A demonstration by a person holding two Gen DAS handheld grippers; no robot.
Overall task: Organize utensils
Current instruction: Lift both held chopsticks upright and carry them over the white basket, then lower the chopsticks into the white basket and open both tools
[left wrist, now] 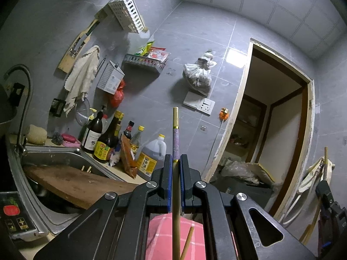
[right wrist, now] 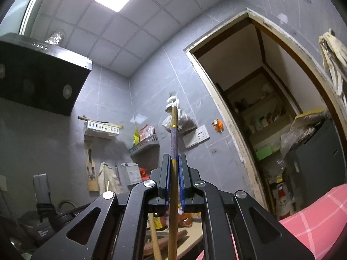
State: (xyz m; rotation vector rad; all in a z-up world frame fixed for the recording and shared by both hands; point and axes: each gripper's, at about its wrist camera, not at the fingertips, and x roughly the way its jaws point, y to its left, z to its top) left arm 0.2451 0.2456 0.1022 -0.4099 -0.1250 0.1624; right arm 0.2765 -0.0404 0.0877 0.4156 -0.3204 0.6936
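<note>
Left chopstick point(left wrist: 176, 143) clamped between my left gripper point(left wrist: 175, 162) pads, jaws drawn narrow on it; long axis runs straight along the fingers, purple-banded butt end forward and up in the left wrist view, bare bamboo shaft trailing back under the rig; a second stick point(left wrist: 188, 243) lies slanted below, over pink checked cloth point(left wrist: 160, 234).

Right chopstick point(right wrist: 174, 143) the same way in my right gripper point(right wrist: 174, 162); jaws pinched tight on the shaft just under the gold ring; butt end forward, tip toward the wall bag point(right wrist: 180, 119); axis close to the finger line, leaning slightly.

Room around the left stick: open air ahead to the grey tiled wall point(left wrist: 195, 43); to the left, a row of bottles point(left wrist: 108, 136) stands along the counter edge by the sink point(left wrist: 65, 156); a wooden board point(left wrist: 71, 182) lies across the basin, its near corner close under the left linkage; faucet point(left wrist: 23, 99) arches at far left; white rack point(left wrist: 128, 13) and grey basket point(left wrist: 143, 61) hang on the wall, well above; doorway point(left wrist: 279, 112) open to the right; right gripper body just visible at the far right edge.

Room around the right stick: clear ahead up to the wall; range hood point(right wrist: 39, 80) juts out upper left; white rack point(right wrist: 102, 129) and knife block point(right wrist: 91, 171) on the wall lower left; socket point(right wrist: 200, 137) just right of the stick's line; door frame point(right wrist: 216, 112) to the right; pink checked cloth point(right wrist: 314, 221) crowds the lower right corner.
</note>
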